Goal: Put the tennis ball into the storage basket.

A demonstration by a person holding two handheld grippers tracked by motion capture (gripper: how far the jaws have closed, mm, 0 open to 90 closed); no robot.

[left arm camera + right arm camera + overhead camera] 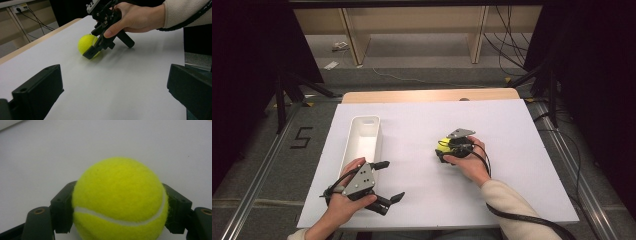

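Filling the lower middle of the right gripper view, one tennis ball [119, 200] sits pinched by our right hand-held gripper [445, 149], resting on the counter [512, 165]. We judge it light, fuzzy, springy; across the widest part grips best. Left hand-held gripper [393, 181] stands spread, empty. One white bin [362, 135], upper left.

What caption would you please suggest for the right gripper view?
Right gripper shut on a yellow tennis ball, one jaw on either side, above the white table.
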